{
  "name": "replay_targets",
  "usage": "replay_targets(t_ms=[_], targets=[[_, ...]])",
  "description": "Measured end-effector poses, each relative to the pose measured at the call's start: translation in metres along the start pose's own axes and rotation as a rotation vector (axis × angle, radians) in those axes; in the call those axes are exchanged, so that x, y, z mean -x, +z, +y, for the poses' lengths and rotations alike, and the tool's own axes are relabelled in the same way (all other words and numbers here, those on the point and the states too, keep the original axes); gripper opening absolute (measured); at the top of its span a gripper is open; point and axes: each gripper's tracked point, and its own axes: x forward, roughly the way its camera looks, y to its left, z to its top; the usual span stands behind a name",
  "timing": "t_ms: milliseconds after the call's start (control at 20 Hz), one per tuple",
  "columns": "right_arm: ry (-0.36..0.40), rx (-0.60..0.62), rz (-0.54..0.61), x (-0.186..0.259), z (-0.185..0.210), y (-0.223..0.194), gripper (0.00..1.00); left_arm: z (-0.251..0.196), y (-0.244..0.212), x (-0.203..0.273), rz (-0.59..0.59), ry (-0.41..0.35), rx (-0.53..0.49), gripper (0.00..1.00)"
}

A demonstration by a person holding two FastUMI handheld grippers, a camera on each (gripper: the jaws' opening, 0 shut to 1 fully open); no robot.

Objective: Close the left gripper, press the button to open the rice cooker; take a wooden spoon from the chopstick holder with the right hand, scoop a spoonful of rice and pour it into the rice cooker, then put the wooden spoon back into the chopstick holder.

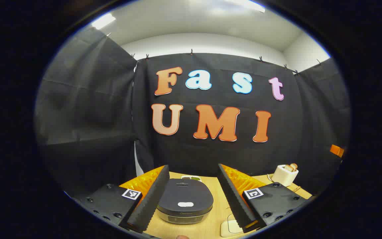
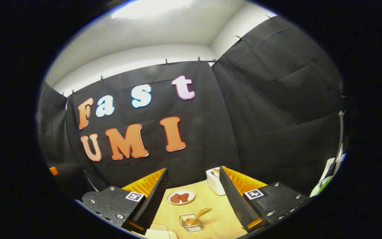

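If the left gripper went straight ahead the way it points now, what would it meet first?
Probably the closed rice cooker, which sits centred between the open left gripper fingers on the table. Depth is unclear; aimed higher, it might pass over the lid.

Both views bright overhead, dim low down. Light comes from ceiling panels (image 1: 103, 20), blown out to white glare at the top of each view. White ceiling (image 2: 138, 36) evenly lit; black cloth wall (image 1: 88, 109) soaks up light, creases faint. Wooden worktop (image 2: 217, 212) warmly lit, soft short shadows under things on it. Strong fisheye bend: wall tops curve, edges smear and darken toward the rim. Centre sharp; dark rice cooker (image 1: 185, 199) lid has a dull sheen, no hard glare.
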Motion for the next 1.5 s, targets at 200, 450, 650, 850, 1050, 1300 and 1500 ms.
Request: replay_targets(t_ms=[200, 450, 650, 850, 1050, 1300, 1500], targets=[[-0.012, 0.119, 0.057, -0.001, 0.004, -0.006, 0.87, 0.011, 0.005, 0.009, 0.003, 0.036, -0.041, 0.95], [-0.012, 0.175, 0.085, 0.005, 0.006, -0.006, 0.95, 0.015, 0.017, 0.010, -0.004, 0.061, -0.094, 0.97], [-0.025, 0.189, 0.111, 0.009, 0.000, -0.008, 0.95, 0.005, 0.019, 0.004, 0.006, 0.045, -0.080, 0.94], [-0.021, 0.213, 0.110, 0.011, 0.000, -0.011, 0.95, 0.004, 0.019, 0.001, 0.025, 0.052, -0.063, 0.97], [-0.008, 0.242, 0.104, 0.009, 0.005, -0.010, 0.94, 0.001, 0.023, -0.001, 0.023, 0.054, -0.093, 0.96], [-0.002, 0.226, 0.114, 0.005, 0.009, -0.012, 0.95, 0.000, 0.029, -0.003, 0.010, 0.061, -0.100, 0.94], [0.001, 0.230, 0.128, 0.003, 0.010, -0.016, 0.95, -0.004, 0.030, -0.005, 0.014, 0.050, -0.108, 0.94]])
